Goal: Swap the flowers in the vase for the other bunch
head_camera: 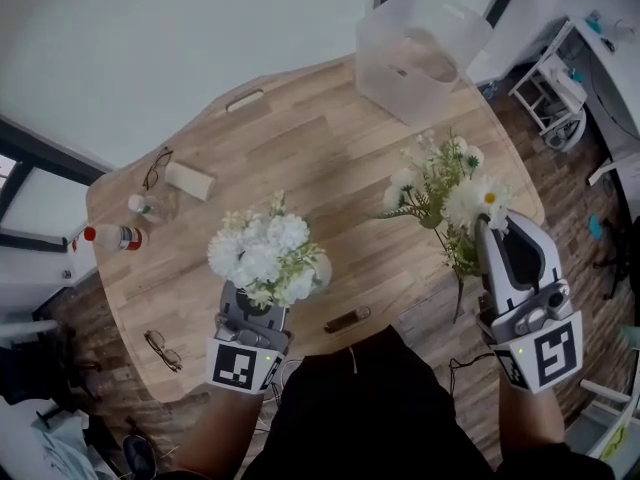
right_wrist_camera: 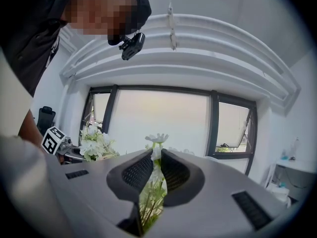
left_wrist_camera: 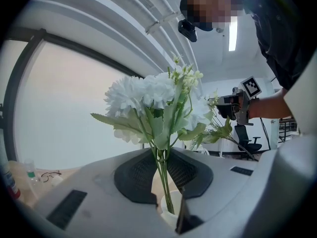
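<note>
— Left gripper (head_camera: pixel 255 306), lower left: what was in it?
— Its jaws were clamped on the stems of the white bunch (head_camera: pixel 265 253), which ran into the vase (left_wrist_camera: pixel 171 216) just below.
— And the right gripper (head_camera: pixel 488 226), lower right?
— Closed on the stems of the daisy bunch (head_camera: pixel 450 193), at the right edge of the table (head_camera: pixel 300 148).

A pale wooden table (head_camera: pixel 320 148) stands on brown floor (head_camera: pixel 512 128) below bright windows (right_wrist_camera: pixel 158 120).

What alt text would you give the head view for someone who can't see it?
From above: over a wooden table, the left gripper clamps a bunch of round white blooms and the right gripper a daisy bunch. A clear plastic bin stands at the table's far edge.
</note>
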`<state>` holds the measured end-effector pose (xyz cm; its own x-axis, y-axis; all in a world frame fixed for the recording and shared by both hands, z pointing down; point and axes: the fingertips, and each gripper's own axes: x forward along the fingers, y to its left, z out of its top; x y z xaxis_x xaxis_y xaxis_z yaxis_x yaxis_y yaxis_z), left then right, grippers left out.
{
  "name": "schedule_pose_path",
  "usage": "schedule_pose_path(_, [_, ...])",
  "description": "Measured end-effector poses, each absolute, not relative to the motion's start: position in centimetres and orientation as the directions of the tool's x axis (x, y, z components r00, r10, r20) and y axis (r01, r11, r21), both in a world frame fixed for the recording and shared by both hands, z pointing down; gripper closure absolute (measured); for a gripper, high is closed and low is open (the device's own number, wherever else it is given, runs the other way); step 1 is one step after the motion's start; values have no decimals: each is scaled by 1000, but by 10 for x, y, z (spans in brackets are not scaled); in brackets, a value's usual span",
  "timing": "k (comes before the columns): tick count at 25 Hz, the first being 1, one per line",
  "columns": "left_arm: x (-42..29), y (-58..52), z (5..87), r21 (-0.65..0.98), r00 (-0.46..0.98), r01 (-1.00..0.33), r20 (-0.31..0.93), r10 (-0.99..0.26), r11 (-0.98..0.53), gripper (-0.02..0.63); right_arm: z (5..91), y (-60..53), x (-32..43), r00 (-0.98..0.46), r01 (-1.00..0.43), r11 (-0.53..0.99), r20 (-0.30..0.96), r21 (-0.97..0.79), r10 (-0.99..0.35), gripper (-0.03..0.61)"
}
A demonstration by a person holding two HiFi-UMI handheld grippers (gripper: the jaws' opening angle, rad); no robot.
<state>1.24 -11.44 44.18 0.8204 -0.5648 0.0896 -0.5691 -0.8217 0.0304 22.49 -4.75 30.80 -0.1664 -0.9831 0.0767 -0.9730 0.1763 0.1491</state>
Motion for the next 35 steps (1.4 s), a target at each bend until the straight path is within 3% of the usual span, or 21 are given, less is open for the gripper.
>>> schedule_pose_path(15, [20,-90,499,65,834,-534,204,-512,-843,539,318,-57,215,-192,-970,204,99,131,-976,512])
schedule_pose_path(17, [19,-87,504,75,843,-518,212,-494,-852,520,317,-60,212,-196,-969,208,95,131,-976,512])
schedule_pose_path(22, [25,-78,510,110,868,-475,221,-445,-873,403,313,-67,212,-209,-967,219,90,131,-974,512])
schedule_pose_path(35, [-5,-69,517,57,834,-496,307,-458,-866,362,300,-73,201,-240,-953,249,72,172,-968,512])
